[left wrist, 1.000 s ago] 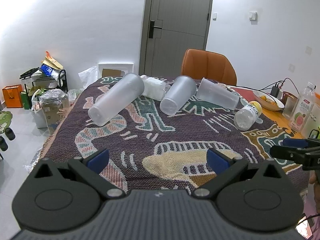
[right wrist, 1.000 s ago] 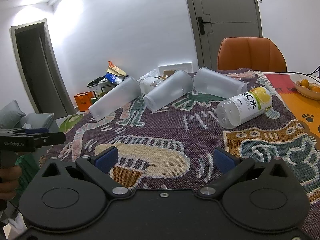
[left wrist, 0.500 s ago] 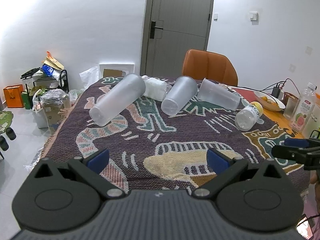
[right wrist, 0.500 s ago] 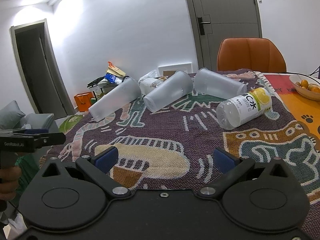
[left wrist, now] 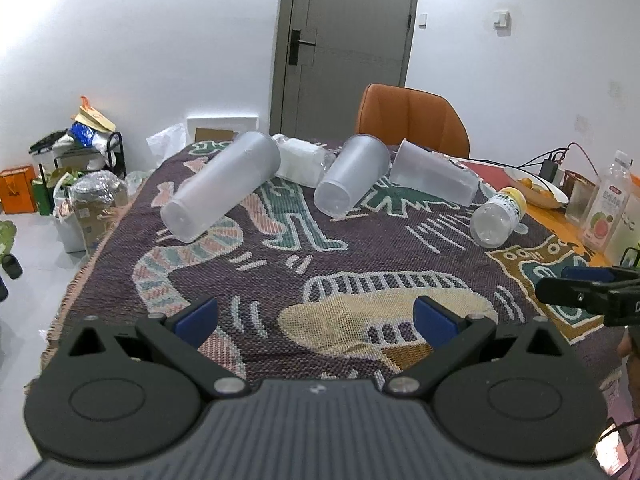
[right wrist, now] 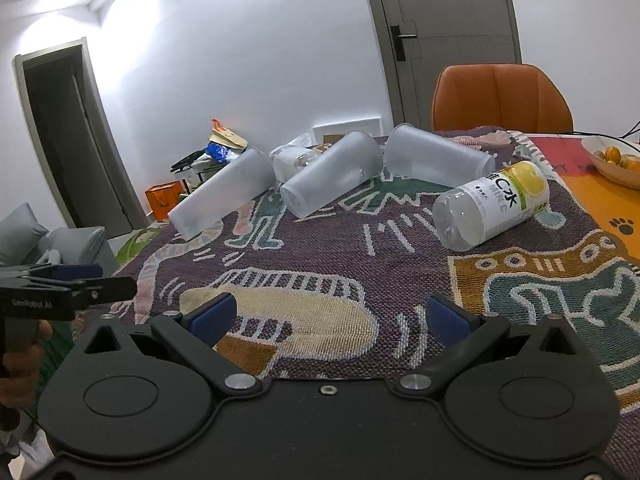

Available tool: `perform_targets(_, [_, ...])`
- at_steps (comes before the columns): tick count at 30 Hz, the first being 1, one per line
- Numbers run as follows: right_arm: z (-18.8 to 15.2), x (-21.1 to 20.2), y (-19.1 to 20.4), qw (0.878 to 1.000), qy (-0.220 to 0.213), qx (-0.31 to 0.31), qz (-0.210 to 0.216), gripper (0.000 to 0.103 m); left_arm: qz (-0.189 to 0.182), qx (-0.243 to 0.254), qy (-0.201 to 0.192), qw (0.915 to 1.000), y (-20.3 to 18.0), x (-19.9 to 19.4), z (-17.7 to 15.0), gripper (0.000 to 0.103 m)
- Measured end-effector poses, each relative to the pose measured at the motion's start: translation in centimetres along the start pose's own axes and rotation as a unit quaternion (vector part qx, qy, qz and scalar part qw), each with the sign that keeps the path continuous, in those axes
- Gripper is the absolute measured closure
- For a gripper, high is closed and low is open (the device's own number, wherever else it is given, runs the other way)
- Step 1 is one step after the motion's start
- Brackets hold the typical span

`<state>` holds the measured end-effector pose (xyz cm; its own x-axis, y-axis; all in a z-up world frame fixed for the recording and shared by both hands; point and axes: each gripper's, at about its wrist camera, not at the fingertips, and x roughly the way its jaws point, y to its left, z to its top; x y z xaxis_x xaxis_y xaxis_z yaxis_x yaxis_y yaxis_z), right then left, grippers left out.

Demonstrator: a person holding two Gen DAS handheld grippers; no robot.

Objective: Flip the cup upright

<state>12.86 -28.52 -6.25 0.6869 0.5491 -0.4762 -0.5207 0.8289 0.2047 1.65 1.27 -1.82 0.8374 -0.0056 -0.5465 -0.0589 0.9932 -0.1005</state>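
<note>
Three frosted plastic cups lie on their sides at the far end of a patterned cloth: a left cup (left wrist: pixel 222 190) (right wrist: pixel 224 194), a middle cup (left wrist: pixel 352 180) (right wrist: pixel 332 180) and a right cup (left wrist: pixel 434 178) (right wrist: pixel 436 160). My left gripper (left wrist: pixel 316 318) is open and empty, low over the near edge, well short of the cups. My right gripper (right wrist: pixel 330 316) is open and empty, also near the front. Each gripper shows at the edge of the other's view, the right one (left wrist: pixel 580 292) and the left one (right wrist: pixel 68 286).
A plastic bottle with a yellow label (left wrist: pixel 498 218) (right wrist: pixel 494 204) lies on its side to the right of the cups. A crumpled clear bag (left wrist: pixel 300 162) sits behind them. An orange chair (left wrist: pixel 412 120), a bowl of fruit (left wrist: pixel 536 188) and a pink-label bottle (left wrist: pixel 606 210) stand beyond.
Both grippers have drifted slightly back or up; the cups sit a little lower and farther in view. Nothing was taken hold of and no cup has moved.
</note>
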Motion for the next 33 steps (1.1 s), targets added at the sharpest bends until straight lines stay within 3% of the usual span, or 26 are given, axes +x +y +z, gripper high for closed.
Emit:
perform_targets(12, [1.1,2.0,-1.8,1.0,-0.008,0.023,-0.018,0.0,-0.001,0.009,0.012,0.9999,0.1,4.5,2.3,0.001])
perform_targets(33, [2.1,5.2,-7.4,0.995,-0.016,0.093,-0.039,0.0,-0.003,0.1,0.029,0.9946,-3.0,13.3,8.6,0.001])
